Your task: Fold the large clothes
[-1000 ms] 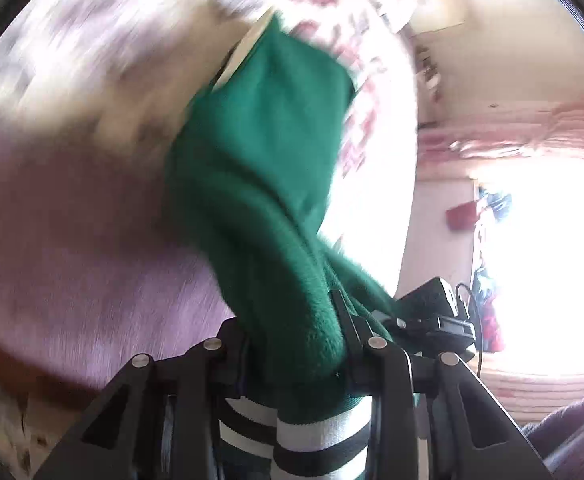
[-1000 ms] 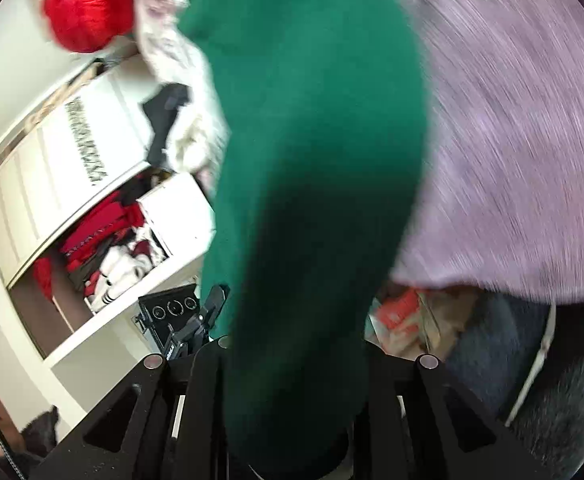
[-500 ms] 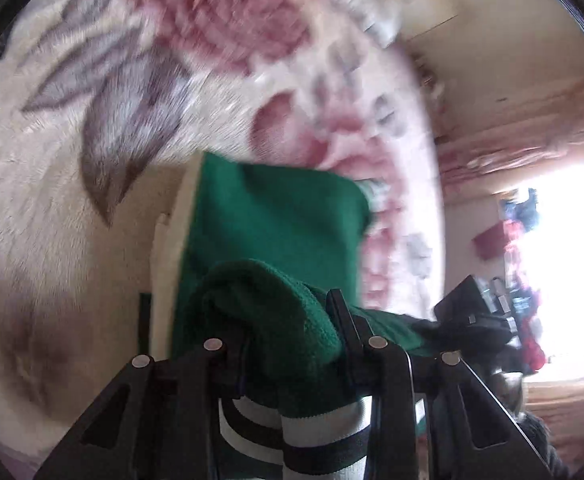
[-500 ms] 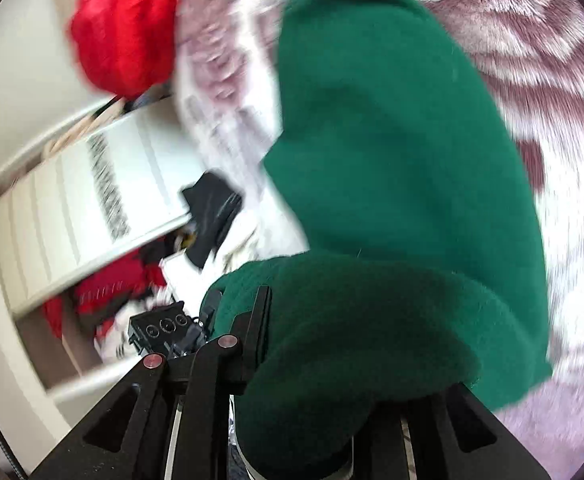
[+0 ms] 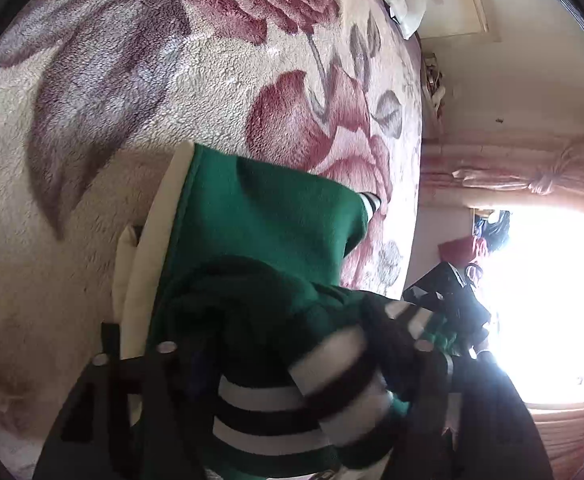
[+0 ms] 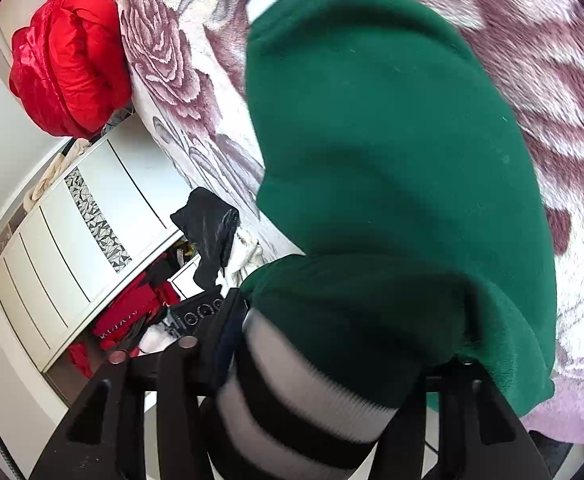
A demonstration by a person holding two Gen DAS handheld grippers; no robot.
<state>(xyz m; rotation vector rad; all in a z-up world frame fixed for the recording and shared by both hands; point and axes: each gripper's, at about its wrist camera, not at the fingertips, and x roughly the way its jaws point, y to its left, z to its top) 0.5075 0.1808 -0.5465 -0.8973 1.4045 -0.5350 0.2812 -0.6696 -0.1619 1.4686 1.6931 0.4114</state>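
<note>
Green jacket (image 6: pixel 391 152) lies doubled over on the floral blanket (image 5: pixel 140 92), filling frame centre; this fold looks laid, any further folding is left. My left tool (image 5: pixel 292 364) and right tool (image 6: pixel 331 364) have just been opening, striped hem loose between the jaws.

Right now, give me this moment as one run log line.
step: fold laid down | green jacket: on floral blanket | left gripper: just opening, hem between | right gripper: same

You have one green jacket (image 5: pixel 276 220), one floral blanket (image 5: pixel 132 80), one red quilted bundle (image 6: pixel 68 60) and two grippers, left (image 5: pixel 292 360) and right (image 6: pixel 323 360).
</note>
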